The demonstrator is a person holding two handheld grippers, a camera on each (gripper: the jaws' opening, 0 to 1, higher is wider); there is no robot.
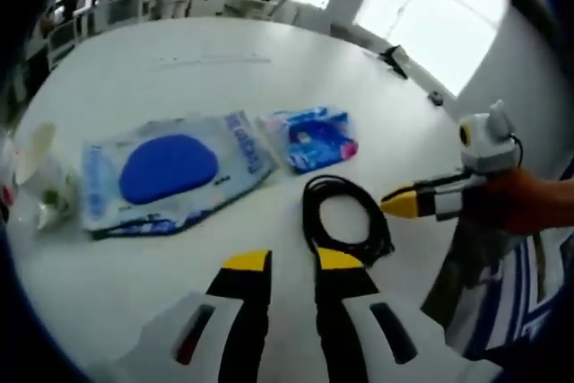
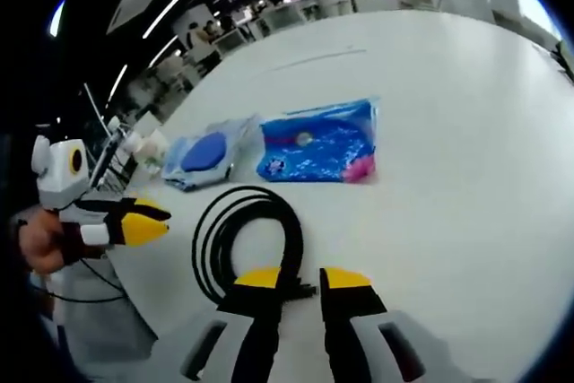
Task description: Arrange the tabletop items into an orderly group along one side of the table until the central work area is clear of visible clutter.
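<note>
A black cable coil (image 1: 345, 221) lies on the white table (image 1: 224, 51) just ahead of my left gripper (image 1: 293, 262), whose jaws stand a little apart with nothing between them. Beyond it lie a wet-wipes pack with a blue oval lid (image 1: 170, 172) and a small blue packet (image 1: 309, 136). The right gripper (image 1: 402, 204) comes in from the right, held by a hand, its yellow tip beside the coil. In the right gripper view, my right gripper (image 2: 302, 277) is open at the near edge of the cable coil (image 2: 242, 235). Farther off lie the blue packet (image 2: 318, 141) and the wipes pack (image 2: 202, 154).
A crumpled white wrapper or cup (image 1: 40, 181) sits at the table's left edge. The left gripper (image 2: 143, 221) hangs at the left of the right gripper view, over the table edge. Desks and windows stand beyond the far side.
</note>
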